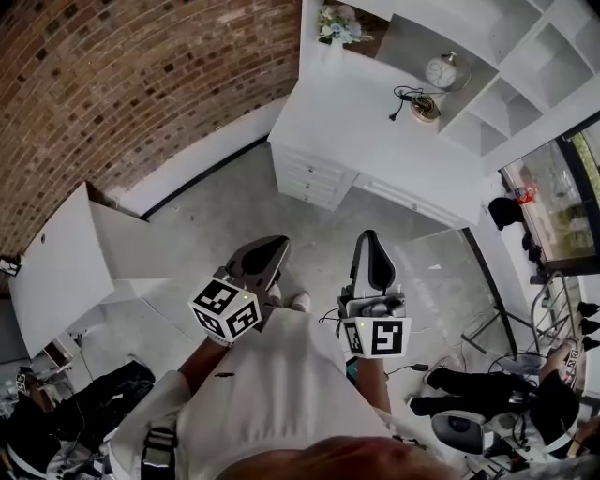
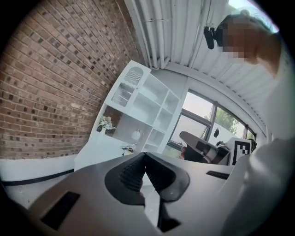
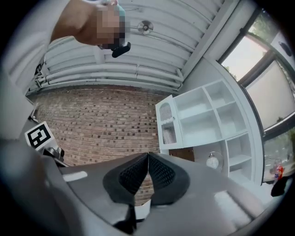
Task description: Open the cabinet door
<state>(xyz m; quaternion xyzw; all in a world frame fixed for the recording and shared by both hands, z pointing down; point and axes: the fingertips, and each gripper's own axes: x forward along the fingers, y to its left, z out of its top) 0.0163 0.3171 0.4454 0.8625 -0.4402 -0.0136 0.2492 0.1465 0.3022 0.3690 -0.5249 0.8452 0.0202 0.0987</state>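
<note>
A white desk with a shelf unit stands against the far wall, a few steps away. In the gripper views, the shelf unit has a small mesh-front cabinet door at its upper left corner, and it is closed. The desk front carries white drawers. My left gripper and right gripper are held close to my body, over the grey floor and far from the furniture. The left gripper and the right gripper each have their jaws closed tip to tip, with nothing between them.
A low white cabinet stands at the left by the brick wall. On the desk are flowers, a round clock and a corded device. Dark bags lie at the lower left. A chair base and cables are at the lower right.
</note>
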